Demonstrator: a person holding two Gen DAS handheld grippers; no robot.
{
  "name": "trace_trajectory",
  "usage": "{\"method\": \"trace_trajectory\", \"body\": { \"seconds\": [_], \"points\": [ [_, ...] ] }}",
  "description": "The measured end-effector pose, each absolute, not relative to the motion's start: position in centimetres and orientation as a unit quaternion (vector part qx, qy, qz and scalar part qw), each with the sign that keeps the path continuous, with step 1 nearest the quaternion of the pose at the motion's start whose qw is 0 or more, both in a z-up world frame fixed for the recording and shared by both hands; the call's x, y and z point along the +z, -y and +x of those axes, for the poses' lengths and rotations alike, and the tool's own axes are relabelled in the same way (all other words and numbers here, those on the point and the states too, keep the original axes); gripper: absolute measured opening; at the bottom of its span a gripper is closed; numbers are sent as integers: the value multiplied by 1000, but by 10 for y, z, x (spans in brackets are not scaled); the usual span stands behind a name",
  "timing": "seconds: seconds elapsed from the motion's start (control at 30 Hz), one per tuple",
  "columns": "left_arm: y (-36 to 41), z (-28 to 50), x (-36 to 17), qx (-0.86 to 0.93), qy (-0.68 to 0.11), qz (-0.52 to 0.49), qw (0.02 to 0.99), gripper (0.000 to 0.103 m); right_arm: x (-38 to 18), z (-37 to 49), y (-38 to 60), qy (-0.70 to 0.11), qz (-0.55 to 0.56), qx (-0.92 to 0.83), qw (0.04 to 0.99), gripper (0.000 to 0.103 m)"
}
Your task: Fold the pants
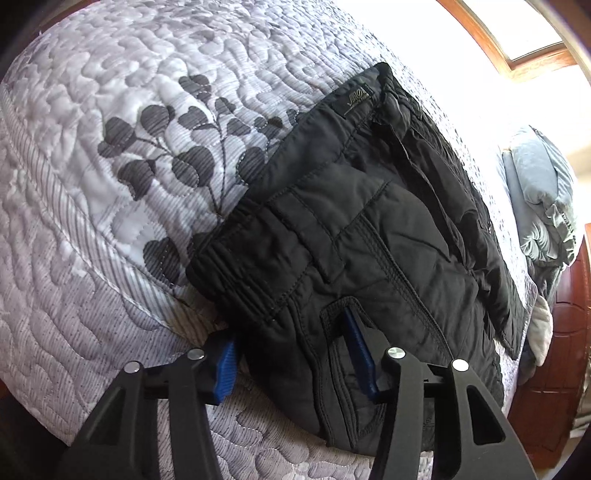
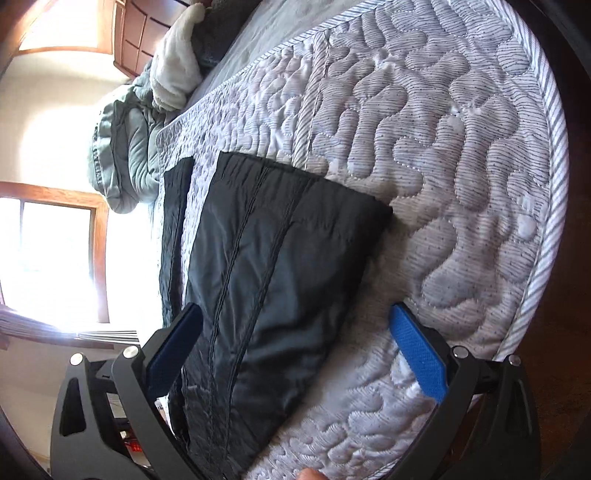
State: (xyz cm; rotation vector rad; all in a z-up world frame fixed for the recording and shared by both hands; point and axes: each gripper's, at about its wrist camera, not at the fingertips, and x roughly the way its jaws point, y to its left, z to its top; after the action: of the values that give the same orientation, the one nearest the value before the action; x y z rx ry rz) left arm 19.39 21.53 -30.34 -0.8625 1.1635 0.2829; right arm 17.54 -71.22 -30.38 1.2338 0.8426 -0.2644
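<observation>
The left gripper (image 1: 295, 363) is standing with its jaws spread, one blue pad (image 1: 226, 369) lying off the cloth over the quilt and the other resting on or just above the black pants (image 1: 354, 236) near a belt loop at the waist end; it is not pinching anything, though it is straddling the near waistband corner closely enough that a grasp looks imminent. The right gripper (image 2: 299, 354) is likewise wide open and holding nothing, its dark-side finger sitting at the left edge of the leg fabric and its bright blue finger hovering over bare quilt (image 2: 443, 166) to the right, so the leg end is running between the two fingers without being gripped. The pants are lying flat on the quilted bed cover, with a narrower strip of the same dark fabric showing beside the main panel in the right wrist view; whether that is the second leg or a folded edge cannot be told. Further out, a grey-green bundle of bedding (image 2: 125, 147) and a white cloth (image 2: 173, 62) are sitting near the wooden headboard (image 2: 144, 33), with a bright window (image 2: 48, 258) beyond. Judging from this, the step in hand is taking hold before a fold: the next move is calling for both grippers to close on waist and leg edges, catching all layers and not the quilt beneath.
</observation>
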Motion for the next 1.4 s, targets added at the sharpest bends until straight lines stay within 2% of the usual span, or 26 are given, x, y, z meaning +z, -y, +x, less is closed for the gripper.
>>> {"method": "trace_trajectory", "body": {
  "seconds": [0.1,0.13,0.17,0.27,0.53,0.77,0.83,0.87,0.9,0.93,0.97,1.03,1.1,1.17,1.2,1.27,1.4],
  "points": [
    [-217,189,-301,139,-522,-395,743,33,-306,180,719,-377,556,-119,731,96],
    [-212,189,-300,141,-520,-393,745,27,-306,184,719,-378,550,-118,735,80],
    [-211,189,-298,143,-517,-390,748,24,-306,188,719,-378,547,-109,739,42],
    [-210,189,-289,155,-511,-382,755,18,-311,192,718,-387,548,-100,735,22],
    [-251,160,-269,198,-486,-389,757,16,-294,178,669,-412,503,-83,755,15],
    [-296,132,-277,235,-472,-406,747,17,-296,178,625,-460,463,-76,754,15],
    [-298,132,-278,229,-482,-398,746,24,-300,183,621,-476,446,-85,753,17],
    [-295,133,-278,225,-486,-395,746,27,-300,183,618,-482,438,-86,754,22],
    [-295,132,-275,221,-492,-394,744,34,-298,185,617,-489,433,-81,753,26],
    [-294,132,-270,216,-497,-390,744,48,-295,185,616,-496,434,-70,749,46],
    [-296,128,-262,217,-497,-381,749,55,-290,183,615,-499,433,-62,748,62],
    [-297,118,-241,231,-488,-335,772,76,-269,184,613,-509,388,-78,765,64],
    [-305,123,-213,217,-474,-297,800,89,-247,187,612,-513,349,-75,780,64],
    [-315,147,-188,191,-465,-267,822,94,-225,192,606,-514,312,-64,797,66],
    [-320,166,-176,171,-462,-247,835,97,-214,201,602,-511,301,-48,804,71],
    [-326,207,-159,135,-457,-205,855,99,-194,224,590,-498,291,-23,816,91],
    [-341,302,-162,83,-499,-163,847,99,-177,289,560,-511,261,1,819,92]
  ]
}}
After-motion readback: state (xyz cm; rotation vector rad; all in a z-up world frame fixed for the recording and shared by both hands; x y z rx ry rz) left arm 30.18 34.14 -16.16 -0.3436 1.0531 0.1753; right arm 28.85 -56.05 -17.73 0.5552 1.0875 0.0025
